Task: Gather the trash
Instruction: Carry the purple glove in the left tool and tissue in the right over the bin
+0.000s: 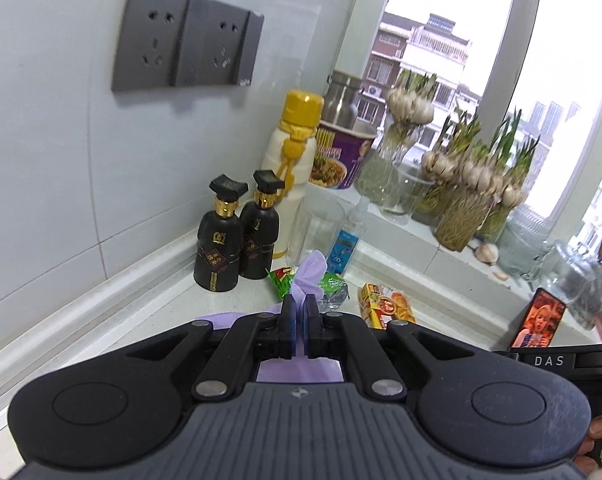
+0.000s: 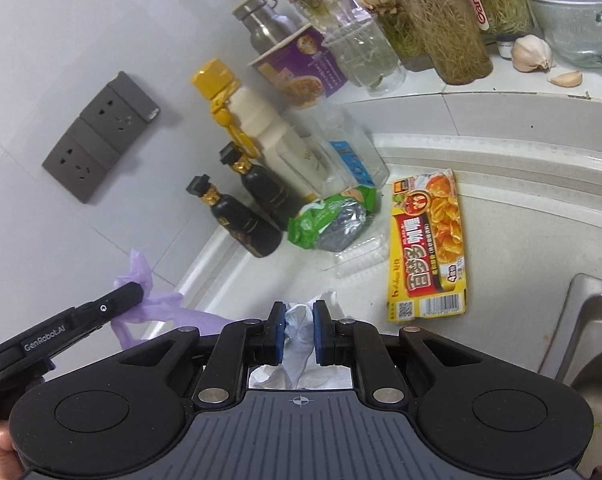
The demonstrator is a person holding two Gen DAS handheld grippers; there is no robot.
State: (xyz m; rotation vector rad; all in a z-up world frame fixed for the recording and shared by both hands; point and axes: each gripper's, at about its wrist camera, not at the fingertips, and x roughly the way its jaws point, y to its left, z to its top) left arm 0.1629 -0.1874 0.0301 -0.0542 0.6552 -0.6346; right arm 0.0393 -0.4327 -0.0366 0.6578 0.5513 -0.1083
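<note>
the left gripper (image 1: 299,312) pinches the purple bag (image 1: 311,270) by its edge, likely holding it ready, while the right gripper (image 2: 298,326) clamps a crumpled tissue (image 2: 299,320) above the counter (image 2: 501,240).

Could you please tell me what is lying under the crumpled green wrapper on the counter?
Under the green wrapper a clear plastic tray sticks out toward the yellow curry box. The wrapper covers the tray's far part, so whether anything else lies beneath cannot be seen.

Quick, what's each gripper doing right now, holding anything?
Left gripper: shut on the purple plastic bag.
Right gripper: shut on a crumpled white tissue.
</note>
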